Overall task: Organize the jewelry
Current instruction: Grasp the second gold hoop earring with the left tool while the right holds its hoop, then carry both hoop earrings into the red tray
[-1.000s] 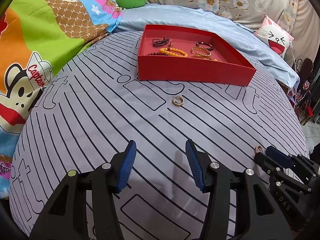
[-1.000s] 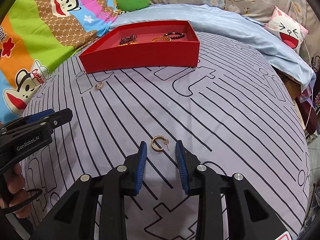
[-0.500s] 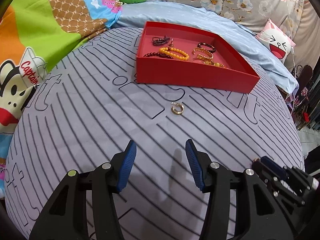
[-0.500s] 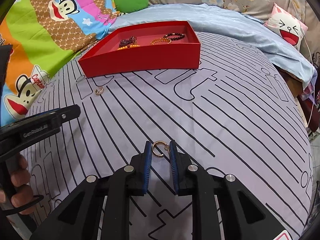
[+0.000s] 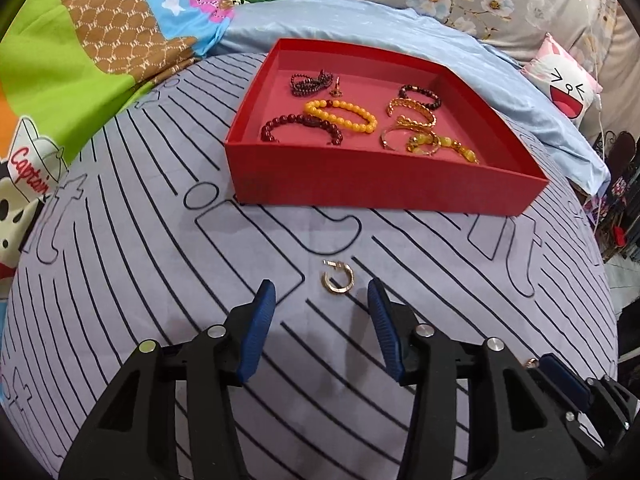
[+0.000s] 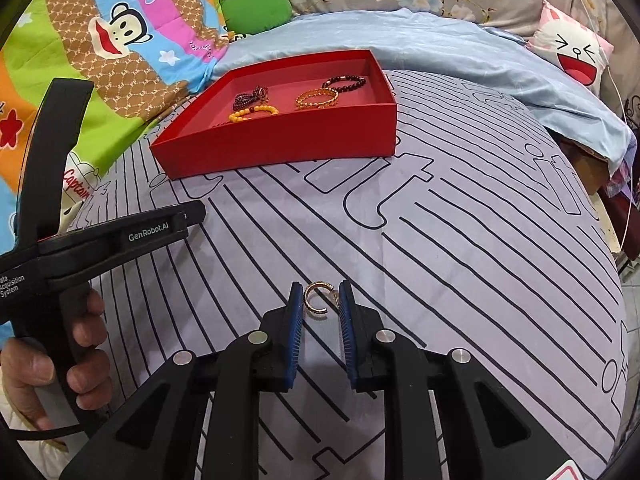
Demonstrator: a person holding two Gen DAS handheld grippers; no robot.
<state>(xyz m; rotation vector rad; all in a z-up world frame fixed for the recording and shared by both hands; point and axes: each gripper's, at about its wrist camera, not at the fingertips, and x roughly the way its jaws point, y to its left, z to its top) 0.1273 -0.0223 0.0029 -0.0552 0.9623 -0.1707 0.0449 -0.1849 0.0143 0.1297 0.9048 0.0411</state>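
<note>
A red tray point(image 5: 372, 184) holds several bracelets and bead strings; it also shows in the right wrist view point(image 6: 280, 142). A gold hoop earring point(image 5: 338, 278) lies on the striped grey cloth just ahead of my open left gripper point(image 5: 322, 294), between its fingertips' line and the tray. A second gold hoop earring point(image 6: 318, 298) sits between the blue pads of my right gripper point(image 6: 320, 298), whose jaws are narrowed around it; contact is not clear. The right gripper's tip and that earring point(image 5: 531, 362) show at the lower right of the left wrist view.
The left gripper's black body point(image 6: 100, 236) and the hand holding it fill the left of the right wrist view. A colourful cartoon blanket point(image 5: 80, 60), a blue sheet point(image 5: 400, 32) and a cat pillow point(image 5: 568, 84) lie around the cloth.
My left gripper moved forward toward the loose earring and tray. My right gripper advanced over its earring and its jaws closed in around it.
</note>
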